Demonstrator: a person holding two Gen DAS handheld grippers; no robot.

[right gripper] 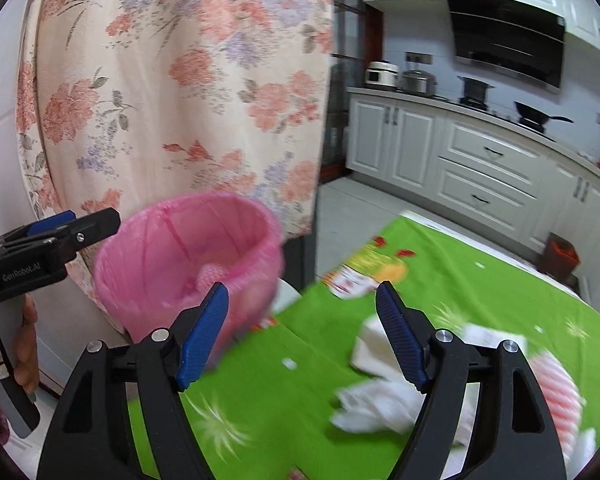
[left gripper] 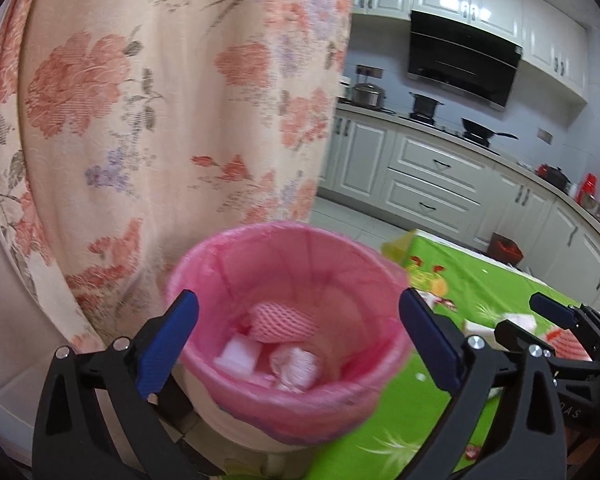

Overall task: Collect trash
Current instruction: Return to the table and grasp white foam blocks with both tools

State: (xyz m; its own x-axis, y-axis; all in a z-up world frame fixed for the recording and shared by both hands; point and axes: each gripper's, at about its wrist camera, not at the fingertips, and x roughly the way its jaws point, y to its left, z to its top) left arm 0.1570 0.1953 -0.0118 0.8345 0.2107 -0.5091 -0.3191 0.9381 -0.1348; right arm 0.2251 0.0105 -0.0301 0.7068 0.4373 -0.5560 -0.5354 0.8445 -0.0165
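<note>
Step in hand, as I judge it: between drops, w/ both claws empty and more trash to fetch. The left claw (left gripper: 298, 344) hangs spread wide over the round bin lined w/ a pink plastic bag (left gripper: 216, 276), which sits at the table's left edge beside a floral curtain (left gripper: 160, 100). Inside the bin: a pink foam fruit net (left gripper: 284, 322), a white foam block (left gripper: 238, 356) and a crumpled pale wrapper (left gripper: 296, 366). The right claw (right gripper: 302, 336) is also wide open, nothing in it, hovering above the table w/ the green printed cloth (right gripper: 268, 392). Remaining trash lies to its right and low in the right-wrist view: a crumpled white tissue wad (right gripper: 376, 404) just under and beside the right finger, touching or nearly so; a pink-and-white foam net (right gripper: 556, 384) further right, partly hidden by the claw body; a small white scrap (right gripper: 288, 363) between the fingers on the cloth. The bin is off to the right claw's left, near. Next move prob. calls for lowering the right claw around the tissue wad, closing gently since it's soft and will crush, then swinging left over the bin rim. Motion blur hides fine detail.
</note>
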